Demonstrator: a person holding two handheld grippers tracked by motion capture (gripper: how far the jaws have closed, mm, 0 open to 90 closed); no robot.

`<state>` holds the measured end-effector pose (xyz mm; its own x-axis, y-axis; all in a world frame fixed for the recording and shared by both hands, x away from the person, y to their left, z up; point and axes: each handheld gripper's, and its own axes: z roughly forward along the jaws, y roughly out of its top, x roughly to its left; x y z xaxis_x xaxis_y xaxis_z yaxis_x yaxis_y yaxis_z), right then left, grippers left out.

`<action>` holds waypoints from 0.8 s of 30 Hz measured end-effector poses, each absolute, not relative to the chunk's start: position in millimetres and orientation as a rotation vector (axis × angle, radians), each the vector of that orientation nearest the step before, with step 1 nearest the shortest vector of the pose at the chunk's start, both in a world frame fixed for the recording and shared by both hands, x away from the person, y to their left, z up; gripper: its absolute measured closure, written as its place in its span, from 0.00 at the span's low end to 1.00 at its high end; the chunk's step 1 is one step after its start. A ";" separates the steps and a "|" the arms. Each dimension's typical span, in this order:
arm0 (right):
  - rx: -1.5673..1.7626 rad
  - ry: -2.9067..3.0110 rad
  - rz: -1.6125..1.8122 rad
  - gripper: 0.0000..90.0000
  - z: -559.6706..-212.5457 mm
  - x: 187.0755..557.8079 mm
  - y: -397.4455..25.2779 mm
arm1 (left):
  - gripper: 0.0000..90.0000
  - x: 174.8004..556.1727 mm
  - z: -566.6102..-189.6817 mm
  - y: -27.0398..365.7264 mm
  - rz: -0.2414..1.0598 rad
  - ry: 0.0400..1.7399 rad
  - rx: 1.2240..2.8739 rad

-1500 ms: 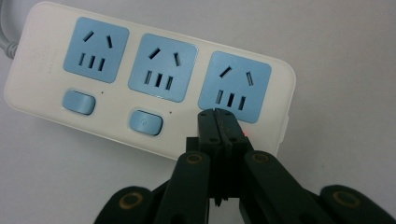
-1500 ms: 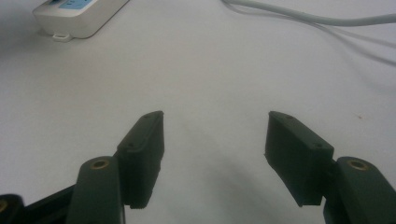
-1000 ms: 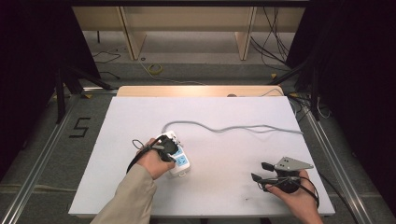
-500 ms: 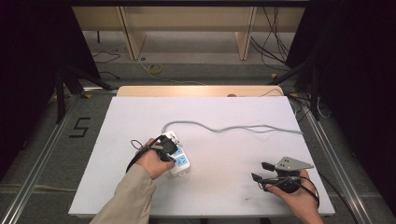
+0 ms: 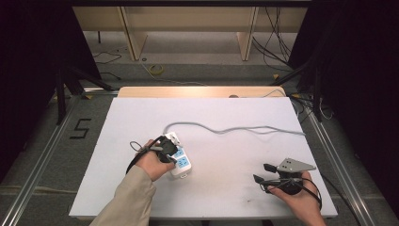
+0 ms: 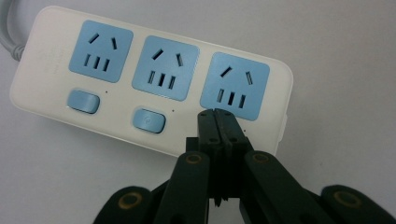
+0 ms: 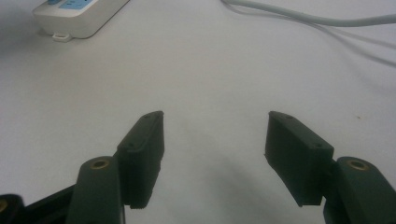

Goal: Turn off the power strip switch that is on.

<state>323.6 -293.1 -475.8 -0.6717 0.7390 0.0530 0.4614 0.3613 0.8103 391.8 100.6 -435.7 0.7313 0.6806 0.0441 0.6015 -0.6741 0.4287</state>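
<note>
Change since earlier: almost nothing has moved; both hands and the power strip sit where they were a second ago, the left hand perhaps a touch closer over the strip.
Power strip: white, with three blue socket panels and blue buttons, lying flat on the white table, left of centre, just beside the person's left hand.
Cord: grey, leaving the far end of the strip and snaking across the table to its right edge.
Left gripper: jaws pressed together with no gap and nothing between them; the joined tips point down at the strip's near edge, just below the third socket panel, where the first two panels have a button each. Whether the tips touch the casing cannot be told.
Right gripper: jaws spread wide and empty, held low over bare table near the right front corner, well apart from the strip, which shows at the far upper left of the right gripper view.
Right hand: wrapped around the gripper's body, with the grey plate on top.
</note>
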 end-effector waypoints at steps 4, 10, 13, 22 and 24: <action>1.059 2.307 1.215 0.43 -475.9 323.6 -293.4 | 1.00 391.8 -436.2 101.6 0.295 0.983 2.537; 1.060 2.307 1.216 0.43 -475.8 323.6 -293.5 | 0.93 389.7 -433.9 103.9 0.306 0.983 2.506; 1.058 2.304 1.218 0.43 -475.8 323.7 -293.5 | 0.92 388.6 -432.1 105.5 0.317 0.988 2.482; 1.061 2.302 1.222 0.43 -475.7 323.7 -293.5 | 0.77 384.8 -427.0 113.6 0.369 0.971 2.409; 1.058 2.302 1.223 0.43 -475.8 323.8 -293.6 | 0.73 384.3 -426.5 116.1 0.396 0.965 2.371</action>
